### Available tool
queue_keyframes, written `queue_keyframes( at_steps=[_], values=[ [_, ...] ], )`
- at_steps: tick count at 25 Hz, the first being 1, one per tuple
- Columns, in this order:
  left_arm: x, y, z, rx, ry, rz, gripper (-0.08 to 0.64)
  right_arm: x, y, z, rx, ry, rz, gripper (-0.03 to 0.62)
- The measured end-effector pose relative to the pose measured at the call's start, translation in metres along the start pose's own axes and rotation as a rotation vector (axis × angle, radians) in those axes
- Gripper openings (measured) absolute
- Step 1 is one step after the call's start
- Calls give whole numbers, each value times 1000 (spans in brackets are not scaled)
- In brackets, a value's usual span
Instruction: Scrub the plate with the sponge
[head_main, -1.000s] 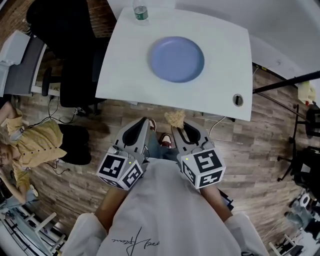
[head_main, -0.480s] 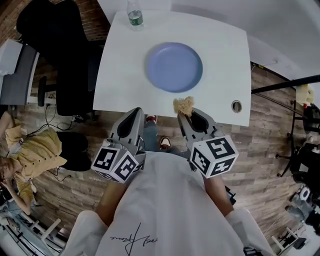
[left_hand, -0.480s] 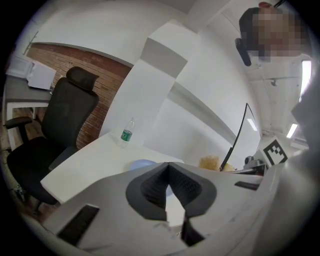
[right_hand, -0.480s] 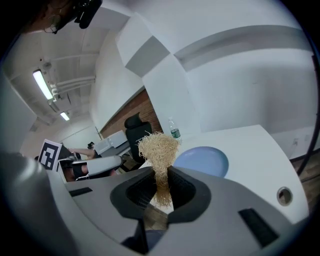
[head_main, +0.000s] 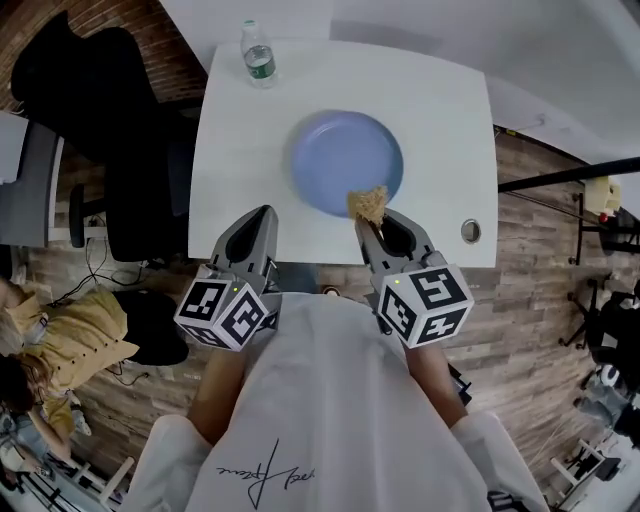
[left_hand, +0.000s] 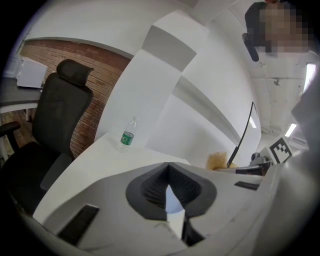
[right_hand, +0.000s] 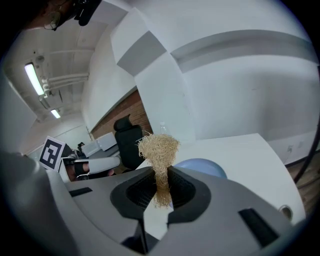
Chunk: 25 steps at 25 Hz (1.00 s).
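I count one plate (head_main: 347, 163), empty, on the table (head_main: 440, 120). One sponge (head_main: 368, 205), pinched by my right gripper (head_main: 368, 222), sits at its 5 o'clock rim. One bottle (head_main: 258, 54) stands at 11 o'clock. My left gripper (head_main: 264, 213) is pressed together, holding nothing.

A white square table with rounded corners (head_main: 440, 120) stands on a brown wood-plank floor (head_main: 540, 300), seen from steeply above. A round pale-blue plate (head_main: 340, 160) lies flat near the middle of the tabletop, while a clear plastic water bottle with a green label (head_main: 257, 55) stands upright by the far left corner, well apart from the plate. A small round metal-rimmed cable port (head_main: 470, 231) sits in the top at the near right corner.
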<state>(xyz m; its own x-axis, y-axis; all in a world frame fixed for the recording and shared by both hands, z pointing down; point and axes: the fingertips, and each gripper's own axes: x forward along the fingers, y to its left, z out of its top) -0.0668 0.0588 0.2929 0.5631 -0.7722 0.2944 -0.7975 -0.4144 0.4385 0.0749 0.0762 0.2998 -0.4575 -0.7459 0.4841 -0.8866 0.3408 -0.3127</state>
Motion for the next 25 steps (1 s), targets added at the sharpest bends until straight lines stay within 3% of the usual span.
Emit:
queue_keyframes(
  at_steps=[7, 12, 17, 21, 25],
  values=[
    [46, 20, 13, -5, 80, -105, -9, 39, -13, 12, 32, 11, -66, 43],
    [70, 34, 16, 14, 133, -161, -9, 51, -26, 13, 70, 7, -167, 43],
    [84, 51, 16, 19, 165, -187, -9, 61, -32, 8, 96, 28, -222, 43],
    [99, 60, -5, 26, 225, -205, -9, 61, -49, 1, 121, 32, -305, 43],
    [115, 72, -25, 34, 270, -176, -9, 67, -70, -8, 145, 51, -343, 43]
  ],
)
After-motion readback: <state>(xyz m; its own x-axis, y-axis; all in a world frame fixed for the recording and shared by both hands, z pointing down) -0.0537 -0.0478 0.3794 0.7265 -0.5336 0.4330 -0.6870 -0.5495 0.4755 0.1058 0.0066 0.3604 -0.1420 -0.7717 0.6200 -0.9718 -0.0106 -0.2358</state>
